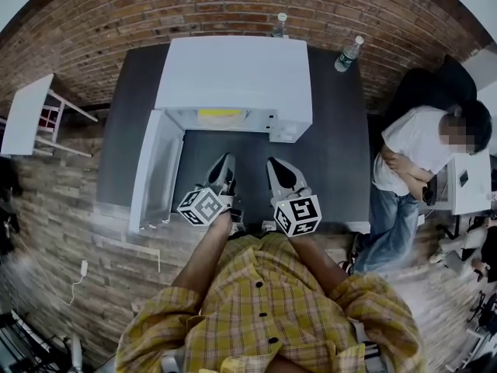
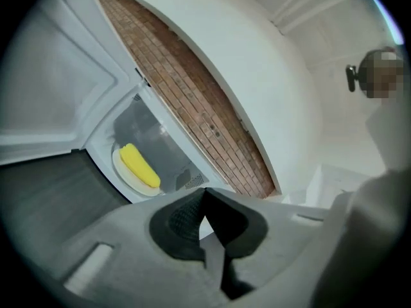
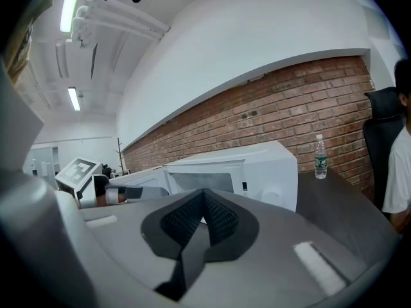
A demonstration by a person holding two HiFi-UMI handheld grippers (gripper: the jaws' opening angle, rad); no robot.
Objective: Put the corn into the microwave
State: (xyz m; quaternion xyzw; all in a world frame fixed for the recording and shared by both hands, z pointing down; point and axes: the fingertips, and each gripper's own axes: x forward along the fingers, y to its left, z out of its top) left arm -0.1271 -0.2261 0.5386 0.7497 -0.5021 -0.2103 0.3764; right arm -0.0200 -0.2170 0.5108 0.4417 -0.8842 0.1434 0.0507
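The yellow corn (image 2: 139, 165) lies on a pale round plate (image 2: 126, 177) inside the white microwave (image 1: 233, 76), whose door (image 1: 155, 169) hangs open to the left. In the head view the corn (image 1: 220, 116) shows as a yellow strip in the cavity opening. My left gripper (image 1: 227, 164) is held in front of the opening, rolled to one side, its jaws shut and empty. In its own view the left gripper (image 2: 205, 194) points at the cavity. Beside it, my right gripper (image 1: 276, 167) is also shut with nothing in it, aimed at the microwave (image 3: 257, 165).
The microwave stands on a dark table (image 1: 342, 154) against a brick wall. Two water bottles (image 1: 349, 54) (image 1: 280, 25) stand at the back. A seated person (image 1: 419, 162) is at the table's right edge. A small white table (image 1: 27, 115) stands at the left.
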